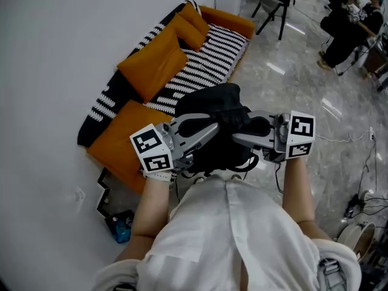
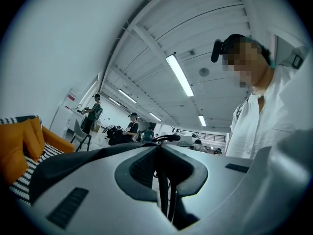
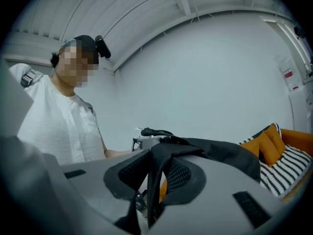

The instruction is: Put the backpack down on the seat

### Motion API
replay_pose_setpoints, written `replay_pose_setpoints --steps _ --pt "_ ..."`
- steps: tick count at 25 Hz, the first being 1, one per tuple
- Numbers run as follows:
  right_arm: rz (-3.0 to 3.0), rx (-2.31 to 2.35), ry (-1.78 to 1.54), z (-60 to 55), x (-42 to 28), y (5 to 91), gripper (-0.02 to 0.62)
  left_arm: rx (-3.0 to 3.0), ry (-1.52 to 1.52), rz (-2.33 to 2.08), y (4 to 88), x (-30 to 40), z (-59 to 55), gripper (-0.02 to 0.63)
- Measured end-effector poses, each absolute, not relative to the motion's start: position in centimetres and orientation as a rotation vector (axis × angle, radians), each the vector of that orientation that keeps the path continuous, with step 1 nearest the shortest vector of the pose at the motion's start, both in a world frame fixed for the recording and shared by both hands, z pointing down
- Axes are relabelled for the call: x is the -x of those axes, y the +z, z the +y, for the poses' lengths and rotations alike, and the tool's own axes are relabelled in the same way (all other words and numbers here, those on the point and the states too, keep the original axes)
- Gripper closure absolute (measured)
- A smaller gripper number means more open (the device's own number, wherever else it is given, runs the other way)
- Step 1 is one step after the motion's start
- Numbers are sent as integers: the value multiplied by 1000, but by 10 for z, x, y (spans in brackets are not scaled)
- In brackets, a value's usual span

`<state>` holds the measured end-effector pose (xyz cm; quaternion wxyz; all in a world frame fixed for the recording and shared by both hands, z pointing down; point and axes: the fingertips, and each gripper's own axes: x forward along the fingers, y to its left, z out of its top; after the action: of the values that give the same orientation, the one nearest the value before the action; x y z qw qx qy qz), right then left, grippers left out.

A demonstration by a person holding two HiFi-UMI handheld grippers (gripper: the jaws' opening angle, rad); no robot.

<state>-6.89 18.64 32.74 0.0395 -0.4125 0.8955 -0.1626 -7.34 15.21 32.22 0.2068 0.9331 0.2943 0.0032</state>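
A black backpack (image 1: pixel 218 111) hangs in front of my chest, above the floor and just short of the sofa's striped seat (image 1: pixel 209 53). My left gripper (image 1: pixel 213 129) comes in from the left, shut on thin black straps (image 2: pixel 164 190) of the backpack that run down between its pads. From the right, my right gripper (image 1: pixel 237 138) holds a wider black strap (image 3: pixel 154 180), folded between its pads, with the backpack's cloth (image 3: pixel 230 153) draped over its outer jaw. The bag's underside is hidden.
Orange cushions (image 1: pixel 154 65) lie on the sofa, and another (image 1: pixel 121 144) is at its near end. A white wall runs along the left. A blue item (image 1: pixel 123 228) lies on the floor by my left arm. Chairs (image 1: pixel 273 5), people (image 1: pixel 348 23) and cables (image 1: pixel 364 162) are to the right.
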Motion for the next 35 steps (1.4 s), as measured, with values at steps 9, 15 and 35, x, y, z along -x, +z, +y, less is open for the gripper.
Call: replay_pose_setpoints --steps 9,15,35 --pt "2639 1229 -593 174 92 332 411 -2639 14 883 315 113 135 561" --pt "2568 1261 -670 166 78 343 470 -2627 16 872 317 109 120 561" --pt "2867 1233 -519 89 -94 364 552 -2668 44 520 343 -51 56 561"
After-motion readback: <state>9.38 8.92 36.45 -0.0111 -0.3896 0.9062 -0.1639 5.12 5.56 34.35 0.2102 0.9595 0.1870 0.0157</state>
